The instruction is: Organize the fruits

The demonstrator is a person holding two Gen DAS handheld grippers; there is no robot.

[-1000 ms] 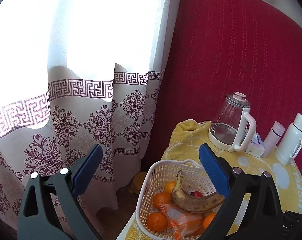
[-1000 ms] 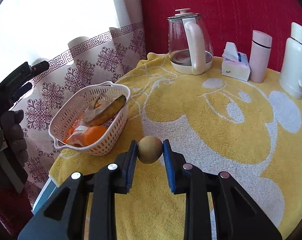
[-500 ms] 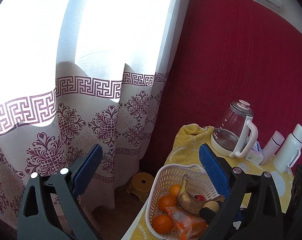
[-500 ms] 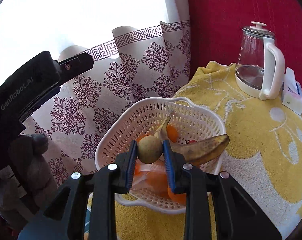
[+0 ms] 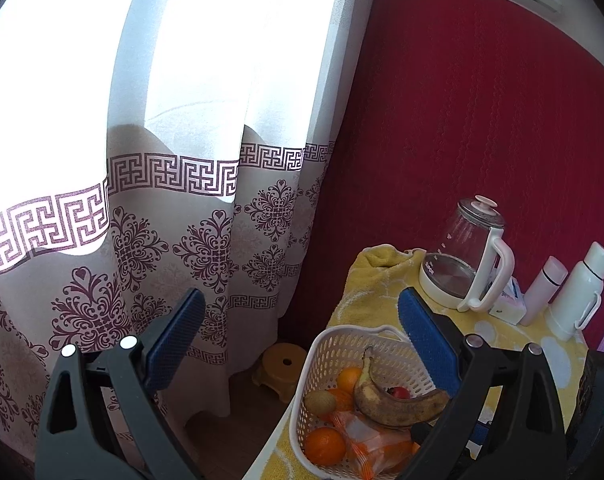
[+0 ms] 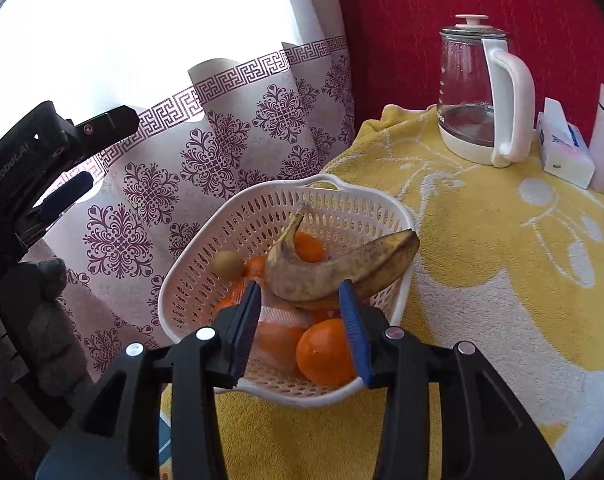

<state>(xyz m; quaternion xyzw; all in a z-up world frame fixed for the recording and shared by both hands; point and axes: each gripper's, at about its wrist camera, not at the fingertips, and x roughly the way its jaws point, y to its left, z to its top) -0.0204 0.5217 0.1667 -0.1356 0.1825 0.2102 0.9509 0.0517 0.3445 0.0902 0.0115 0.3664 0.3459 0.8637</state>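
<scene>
Half a second back we had the kiwi (image 6: 229,263) pinched in the right gripper (image 6: 300,328); now it sits in the basket (image 6: 398,216) against the left wall, beside the banana (image 6: 334,266), and our right jaws are spread with nothing between them. Looks like a clean drop: the gripper hangs just over the near rim, probably so the fruit only had a short fall onto the pile.

Our left gripper (image 5: 298,336) is wide open too, empty, held off to the side over the floor by the curtain (image 5: 174,240), likely just keeping out of the way. From that view the kiwi (image 5: 320,401) rests next to an orange (image 5: 325,445).

Hard to read: something in an orange wrapper (image 5: 366,440) lies under the banana, and we can't tell what's inside. A small red fruit (image 5: 400,391) peeks out behind the banana, mostly hidden. Whether any fruit is left on the yellow cloth (image 6: 502,280) we can't say, since the table's near part is cut off by the gripper bodies. The kettle (image 6: 478,92) stands well apart.
</scene>
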